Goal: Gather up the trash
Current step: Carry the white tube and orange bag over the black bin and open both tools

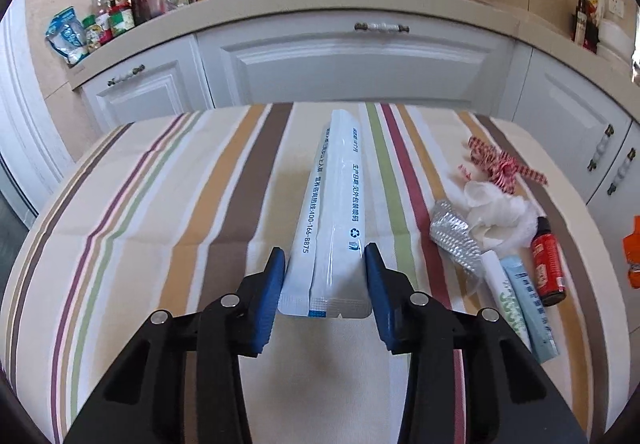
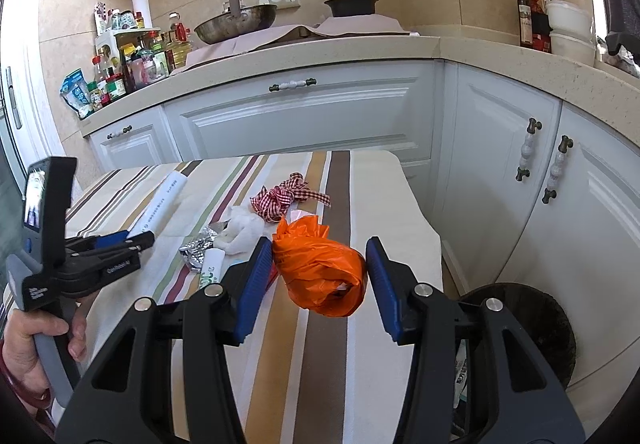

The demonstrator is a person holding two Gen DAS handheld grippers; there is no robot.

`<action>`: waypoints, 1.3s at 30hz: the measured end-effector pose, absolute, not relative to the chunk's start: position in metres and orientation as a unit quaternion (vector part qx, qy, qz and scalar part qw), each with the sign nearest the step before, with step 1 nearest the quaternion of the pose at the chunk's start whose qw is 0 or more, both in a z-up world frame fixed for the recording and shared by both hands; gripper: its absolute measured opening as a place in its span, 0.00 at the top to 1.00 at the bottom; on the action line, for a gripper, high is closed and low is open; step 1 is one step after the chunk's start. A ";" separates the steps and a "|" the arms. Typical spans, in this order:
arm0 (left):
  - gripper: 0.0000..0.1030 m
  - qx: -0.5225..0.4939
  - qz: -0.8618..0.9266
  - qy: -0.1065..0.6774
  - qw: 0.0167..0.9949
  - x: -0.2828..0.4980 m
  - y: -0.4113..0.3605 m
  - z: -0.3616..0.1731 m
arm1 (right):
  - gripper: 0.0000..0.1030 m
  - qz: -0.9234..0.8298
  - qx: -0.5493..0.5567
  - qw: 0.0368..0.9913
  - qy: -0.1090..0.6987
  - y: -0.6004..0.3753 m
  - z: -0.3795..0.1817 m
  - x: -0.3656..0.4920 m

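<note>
Nearest the lens, the left tool point(image 1: 325, 284) stands with its two blue pads against the flanks of one long white sachet point(image 1: 330, 211). The jaws are closed on its near end, and the pack bows slightly between them. The sachet's long axis runs straight away from this tool, along the stripes of the cloth on the counter point(image 1: 160, 244), with its far end near the counter's back edge.

The right tool point(image 2: 316, 276) grips one crumpled orange plastic bag point(image 2: 324, 272), which is pinched between its pads above the cloth. Judged from both views, each hand already has its own item, so the coming move is a carry, not a reach. One dark round bin point(image 2: 540, 328) sits low beside the counter's right edge. It lies closest to the right tool, and the left tool would have to cross the counter to reach it.

Loose items in the cluster between the two tools are:
- one crushed foil piece point(image 1: 454, 240)
- one wad of white tissue point(image 1: 500, 219)
- one red-and-white gingham ribbon point(image 1: 504, 163)
- one small red bottle point(image 1: 548, 264)
- one pale blue-green tube point(image 1: 528, 300), beside a white rolled item whose identity cannot be told

Farther back is a cupboard run under a second worktop carrying one wok point(image 2: 236, 23), one dark lidded pot point(image 2: 351, 3) and a crowd of condiment bottles too tightly packed to count.
</note>
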State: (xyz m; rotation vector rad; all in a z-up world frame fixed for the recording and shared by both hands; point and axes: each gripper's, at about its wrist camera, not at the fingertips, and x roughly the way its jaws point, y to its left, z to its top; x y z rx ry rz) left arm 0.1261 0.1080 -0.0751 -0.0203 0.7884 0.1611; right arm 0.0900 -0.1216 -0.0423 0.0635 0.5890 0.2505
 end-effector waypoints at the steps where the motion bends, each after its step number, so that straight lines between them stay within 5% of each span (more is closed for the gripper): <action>1: 0.60 -0.010 0.079 0.377 0.923 0.122 0.108 -0.070 | 0.54 0.123 0.030 0.949 0.287 -0.121 -0.041 0.088; 22: 0.60 -0.008 0.027 0.297 0.954 0.038 0.075 -0.013 | 0.54 0.098 0.021 0.965 0.242 -0.138 -0.005 0.024; 39: 0.60 0.030 -0.092 0.271 0.958 0.025 -0.032 -0.007 | 0.54 0.011 0.049 0.972 0.229 -0.223 -0.007 -0.008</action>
